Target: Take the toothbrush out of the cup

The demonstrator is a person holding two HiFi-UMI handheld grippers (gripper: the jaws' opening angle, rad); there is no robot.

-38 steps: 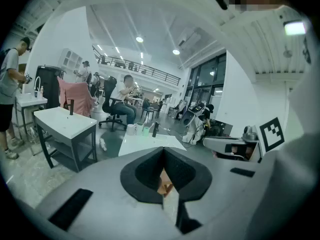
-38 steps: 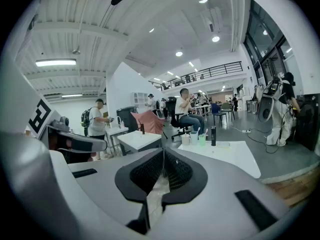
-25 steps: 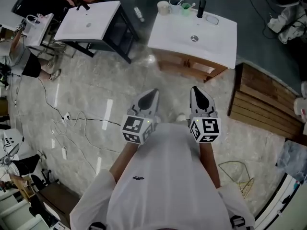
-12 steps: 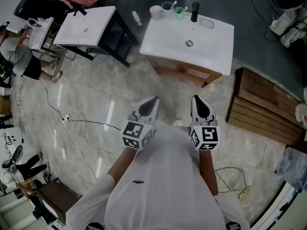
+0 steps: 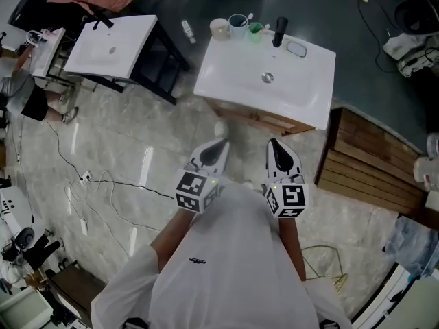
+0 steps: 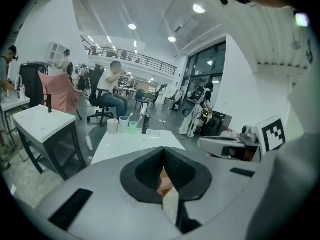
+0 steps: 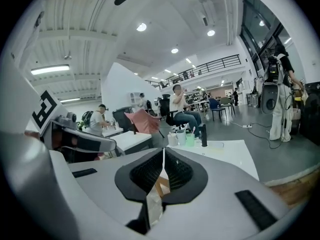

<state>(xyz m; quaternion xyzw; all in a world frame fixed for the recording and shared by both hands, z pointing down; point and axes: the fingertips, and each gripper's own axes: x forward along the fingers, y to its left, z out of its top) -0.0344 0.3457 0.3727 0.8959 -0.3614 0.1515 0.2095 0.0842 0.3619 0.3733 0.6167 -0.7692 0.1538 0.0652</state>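
Observation:
A clear cup [image 5: 238, 25] holding a white toothbrush [image 5: 246, 17] stands at the far edge of the white washbasin counter [image 5: 233, 74], between a beige cup [image 5: 219, 28] and a green cup [image 5: 256, 30]. My left gripper [image 5: 218, 145] and right gripper [image 5: 277, 146] are held side by side close to my body, well short of the counter. Both are shut with nothing between the jaws. The left gripper view shows the cups [image 6: 124, 124] far ahead beyond the left gripper [image 6: 163, 151]. The right gripper view shows them [image 7: 181, 136] beyond the right gripper [image 7: 163, 154].
A black upright faucet [image 5: 279, 31] and a soap dish [image 5: 297, 48] sit on the counter right of the cups. A second white basin table [image 5: 113, 36] stands at the left, a wooden bench [image 5: 374, 156] at the right. Cables [image 5: 103, 180] lie on the floor. People sit in the background.
The washbasin counter has come lower and nearer in the head view as I step toward it. Both grippers stay shut and keep their place in front of my body.

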